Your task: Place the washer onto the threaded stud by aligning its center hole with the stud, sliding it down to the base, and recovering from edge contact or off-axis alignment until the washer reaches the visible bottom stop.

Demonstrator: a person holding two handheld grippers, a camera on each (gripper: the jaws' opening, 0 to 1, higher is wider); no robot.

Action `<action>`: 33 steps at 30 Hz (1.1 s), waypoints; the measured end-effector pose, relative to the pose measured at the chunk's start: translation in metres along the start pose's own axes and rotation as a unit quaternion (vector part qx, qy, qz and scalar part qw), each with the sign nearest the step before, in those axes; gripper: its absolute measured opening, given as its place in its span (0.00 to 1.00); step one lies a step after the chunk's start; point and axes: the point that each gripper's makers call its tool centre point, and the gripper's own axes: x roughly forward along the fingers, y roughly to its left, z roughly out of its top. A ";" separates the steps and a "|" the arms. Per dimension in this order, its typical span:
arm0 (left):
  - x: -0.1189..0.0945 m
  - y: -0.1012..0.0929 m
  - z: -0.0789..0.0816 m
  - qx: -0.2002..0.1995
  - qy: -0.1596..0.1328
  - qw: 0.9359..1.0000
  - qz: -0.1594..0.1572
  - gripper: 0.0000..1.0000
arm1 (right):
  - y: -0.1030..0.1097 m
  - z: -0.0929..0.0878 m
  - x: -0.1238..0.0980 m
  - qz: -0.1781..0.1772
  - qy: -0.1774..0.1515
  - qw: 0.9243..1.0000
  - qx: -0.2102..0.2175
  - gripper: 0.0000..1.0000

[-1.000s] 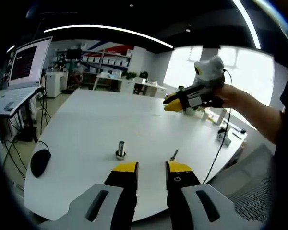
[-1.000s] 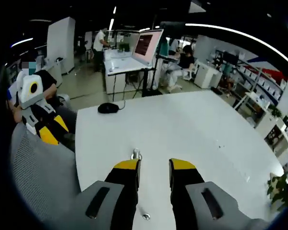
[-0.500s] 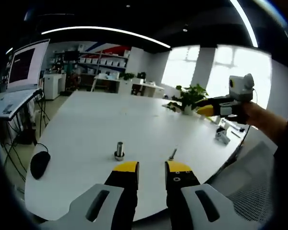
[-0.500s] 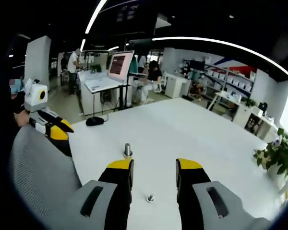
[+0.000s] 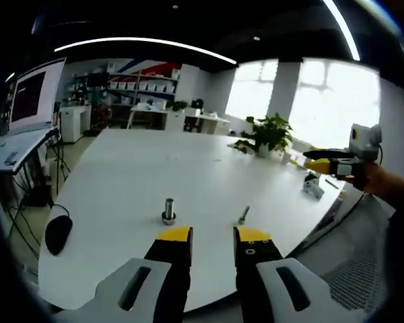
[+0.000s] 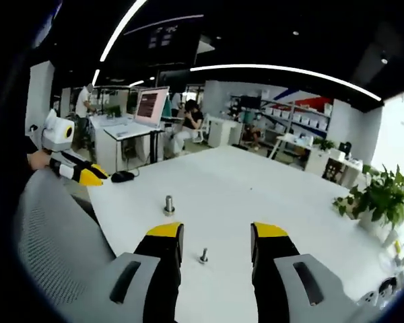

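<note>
Both claws released, empty: left claw and right claw hover over white counter; threaded stud upright, awaiting washer.

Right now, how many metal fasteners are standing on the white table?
2: the taller threaded stud ahead of the left gripper's fingers, and a smaller screw beside it, nearer the table edge. Others may be too small to see.

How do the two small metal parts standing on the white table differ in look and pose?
The stud is thicker, with a wide base, and stands upright; the screw is thinner and leans in the left gripper view. The stud stands ahead of the left jaw, the screw ahead of the right. Both are grey metal, untouched, on the table.
</note>
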 end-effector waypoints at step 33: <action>0.000 -0.005 -0.002 -0.020 0.003 1.000 -0.006 0.23 | -0.003 -0.065 -0.010 0.012 0.068 0.996 0.064 0.47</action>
